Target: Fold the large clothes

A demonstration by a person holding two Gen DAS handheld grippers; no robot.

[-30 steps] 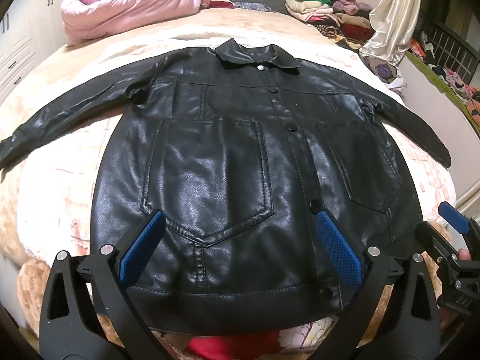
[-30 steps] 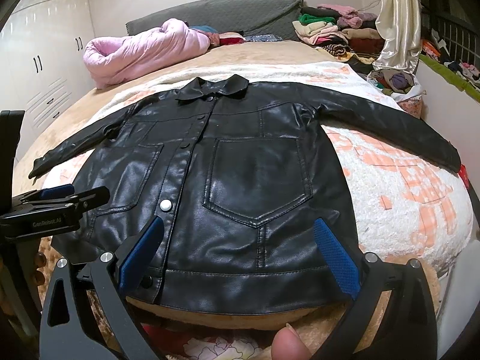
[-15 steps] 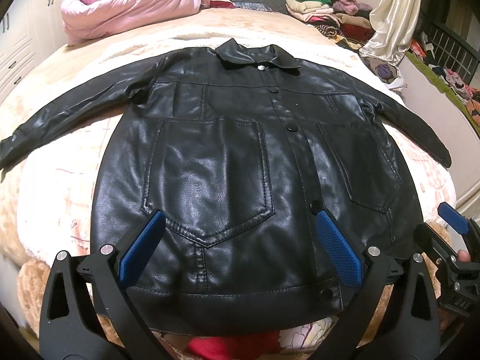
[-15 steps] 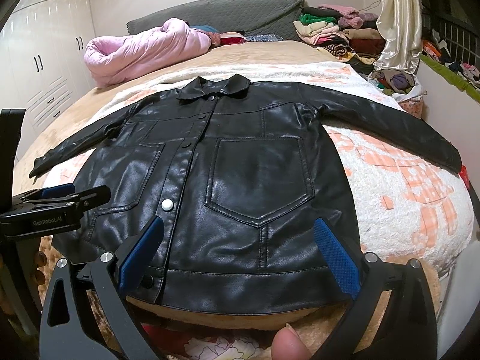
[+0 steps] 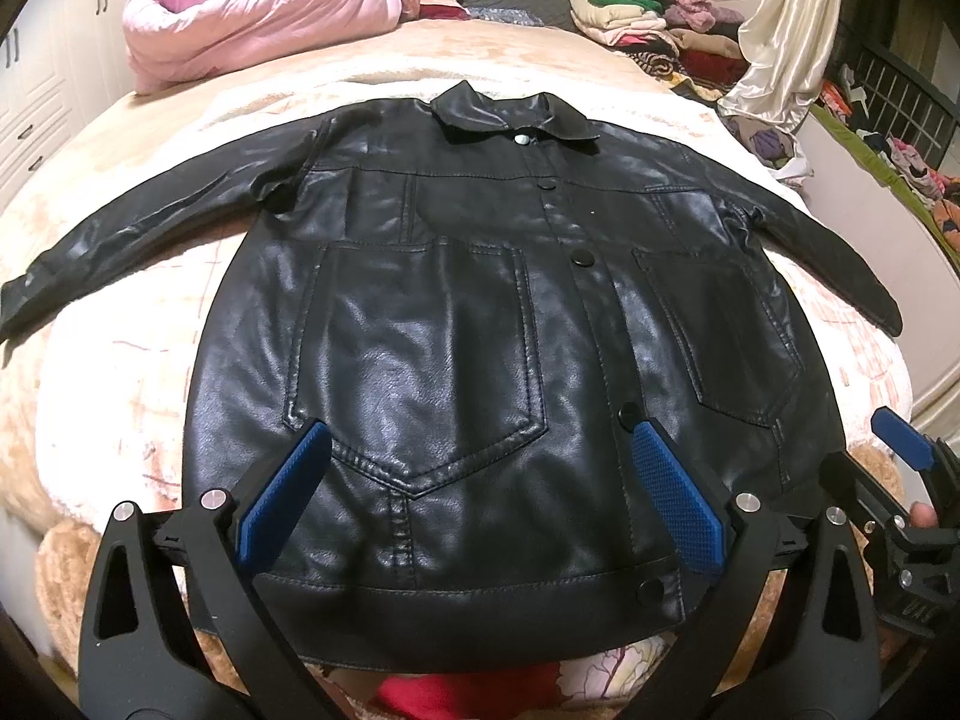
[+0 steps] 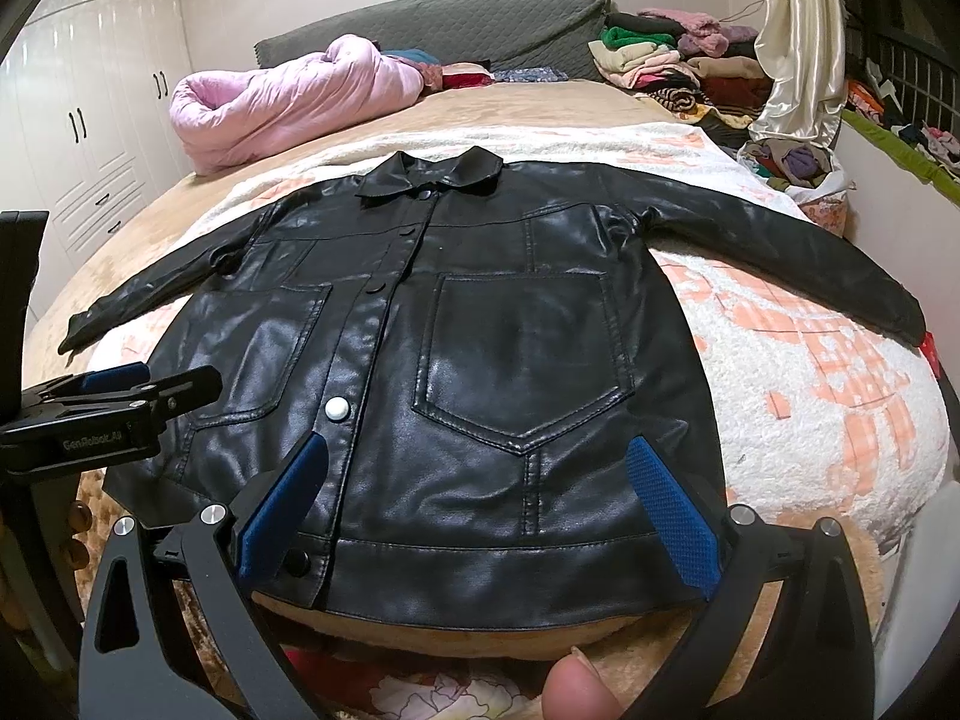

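Left gripper [image 5: 480,498]: blue pads spread wide, nothing between them, poised over the hem on the jacket's left-hand side. Right gripper [image 6: 477,504]: also spread wide and empty, over the hem on the other side. Each gripper shows at the edge of the other's view; the two are apart, side by side at the foot of the bed.

Black leather jacket [image 5: 510,324]: front up, laid flat, snaps closed down the placket, collar pointing away toward the headboard, both sleeves stretched out sideways. Two chest pockets visible. Hem lies at the near edge of the bed.

Under the jacket: a fluffy white blanket [image 6: 798,360] with an orange-pink pattern, spread on a tan plush bedspread [image 6: 528,102]. A red and floral fabric [image 5: 480,684] shows just below the near edge.

Farther off: rolled pink quilt [image 6: 288,102] near the grey padded headboard [image 6: 480,24]; a stack of folded clothes [image 6: 666,66] at the head end on the right; a cream satin curtain [image 6: 792,42] hanging beside it, with a bag of clothes below. White wardrobe doors [image 6: 90,102] run along the left wall.
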